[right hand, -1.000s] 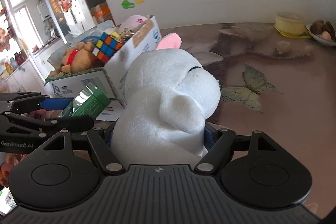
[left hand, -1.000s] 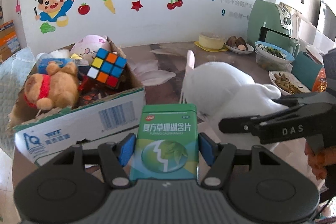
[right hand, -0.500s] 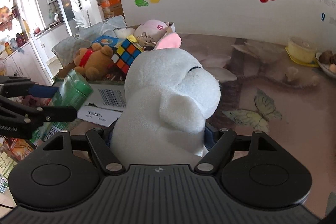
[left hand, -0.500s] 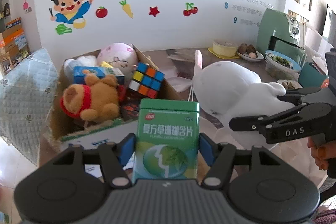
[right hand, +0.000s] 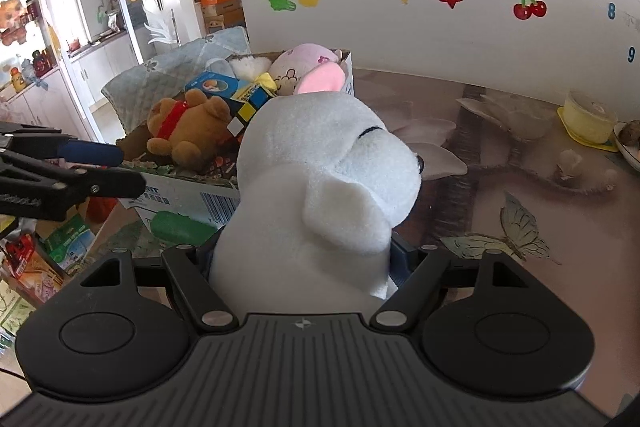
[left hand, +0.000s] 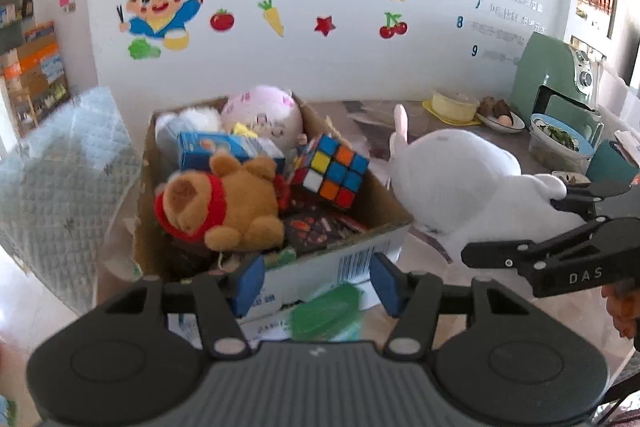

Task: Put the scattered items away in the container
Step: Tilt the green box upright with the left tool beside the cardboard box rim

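The cardboard box (left hand: 352,259) stands on the table, full of toys. My left gripper (left hand: 318,283) hovers at the box's near wall; its jaws are closing with nothing pressed between the blue pads. The green tin (left hand: 326,311) is a blur below them, outside the box in front of its wall; the right wrist view shows the tin (right hand: 176,227) low beside the box (right hand: 188,191). My right gripper (right hand: 304,255) is still shut on the white plush animal (right hand: 320,155) as its jaws are opening. It holds the plush (left hand: 452,179) just right of the box.
In the box lie a brown bear (left hand: 216,203), a colour cube (left hand: 332,171), a pink plush (left hand: 264,115) and a blue carton (left hand: 212,147). A green appliance (left hand: 556,83) and food dishes (left hand: 560,139) stand at the back right. A quilted cover (left hand: 60,187) is left of the box.
The green tin has left the left gripper's pads and dropped in front of the box. Both grippers have risen and come closer to the box. The white plush stays in the right gripper.
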### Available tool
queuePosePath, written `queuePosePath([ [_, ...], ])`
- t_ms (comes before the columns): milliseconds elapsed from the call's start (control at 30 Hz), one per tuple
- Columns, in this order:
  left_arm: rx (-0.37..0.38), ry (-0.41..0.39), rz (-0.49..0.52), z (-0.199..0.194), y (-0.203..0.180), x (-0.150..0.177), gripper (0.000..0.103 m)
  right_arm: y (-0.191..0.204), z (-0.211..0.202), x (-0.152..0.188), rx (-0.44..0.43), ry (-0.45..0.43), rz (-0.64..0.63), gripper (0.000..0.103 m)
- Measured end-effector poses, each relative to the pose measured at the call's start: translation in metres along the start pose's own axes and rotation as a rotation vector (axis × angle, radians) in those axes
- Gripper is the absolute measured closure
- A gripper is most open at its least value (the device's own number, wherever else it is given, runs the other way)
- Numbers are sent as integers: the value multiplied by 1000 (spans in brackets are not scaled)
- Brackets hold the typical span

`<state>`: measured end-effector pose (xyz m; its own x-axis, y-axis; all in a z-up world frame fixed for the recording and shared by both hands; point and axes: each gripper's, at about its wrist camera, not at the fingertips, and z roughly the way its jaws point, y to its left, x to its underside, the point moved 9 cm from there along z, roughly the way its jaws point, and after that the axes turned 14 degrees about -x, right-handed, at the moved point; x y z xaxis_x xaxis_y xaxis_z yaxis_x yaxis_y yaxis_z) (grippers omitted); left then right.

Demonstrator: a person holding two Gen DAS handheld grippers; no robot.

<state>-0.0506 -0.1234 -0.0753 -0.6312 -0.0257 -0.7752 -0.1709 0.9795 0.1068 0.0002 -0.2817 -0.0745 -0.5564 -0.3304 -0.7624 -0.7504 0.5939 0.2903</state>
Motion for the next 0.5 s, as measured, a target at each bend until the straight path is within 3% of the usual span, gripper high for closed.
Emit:
queuePosePath([
  [200,-21,26,48,-4,-7,41,41,-7,0,8,20,12,7,7],
  [333,-28,39,46,2,-12,64,28,-14,0,14,38,16,29,6],
  [433,10,85,-23,27,-10,73,28,-17,3,17,45,24,38,6],
  [500,31,97,-61,44,-9,78,34,-16,6,19,47,28,36,5],
])
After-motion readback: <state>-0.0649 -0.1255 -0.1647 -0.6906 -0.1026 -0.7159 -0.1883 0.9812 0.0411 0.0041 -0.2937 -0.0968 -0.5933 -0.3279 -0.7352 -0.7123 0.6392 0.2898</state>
